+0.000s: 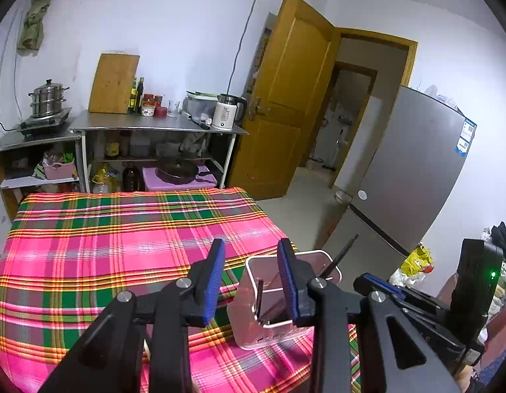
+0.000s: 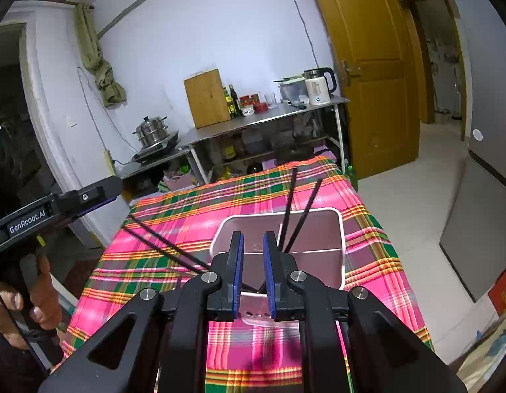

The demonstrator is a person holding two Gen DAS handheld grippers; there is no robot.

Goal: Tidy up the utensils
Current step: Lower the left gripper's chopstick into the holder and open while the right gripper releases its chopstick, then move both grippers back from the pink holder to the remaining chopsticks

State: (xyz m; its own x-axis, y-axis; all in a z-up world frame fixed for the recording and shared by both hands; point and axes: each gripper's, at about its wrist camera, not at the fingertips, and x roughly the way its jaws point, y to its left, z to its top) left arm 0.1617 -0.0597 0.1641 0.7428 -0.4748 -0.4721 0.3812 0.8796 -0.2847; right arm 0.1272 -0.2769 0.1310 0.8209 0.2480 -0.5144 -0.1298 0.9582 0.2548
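1. Left wrist view: the left gripper [image 1: 251,258] sits at lower centre with its blue-padded jaws standing moderately apart and nothing between the pads; only the plaid tablecloth [image 1: 105,252] and the near corner of the utensil holder [image 1: 285,294] show through the gap.
2. The holder, a pale pink square plastic container with a white rim, stands upright on the cloth at lower centre-right, partly behind the right-hand blue pad.
3. Black chopsticks [image 1: 339,255] lean out of the holder toward the upper right; another dark stick [image 1: 260,301] stands against its near inside wall.
4. At the right edge, the right gripper [image 1: 380,281] shows from the side, a green light glowing on the black unit above it.
5. Right wrist view: the right gripper [image 2: 253,262] fills the lower centre, its jaws a narrow gap apart, holding nothing.
6. Past its tips stands the utensil holder [image 2: 318,252], with two black chopsticks [image 2: 297,209] leaning inside toward the top of the frame.
7. Two more black chopsticks [image 2: 164,240] run from centre left toward the holder's near rim; whether they rest on the cloth I cannot tell.
8. At the left edge, a hand [image 2: 33,298] grips the handle of the left gripper [image 2: 102,190], whose body reads "GenRobot.AI".
9. A white electric kettle [image 2: 318,86] and a wooden cutting board [image 2: 207,98] stand on the steel counter behind; their labels are unreadable.
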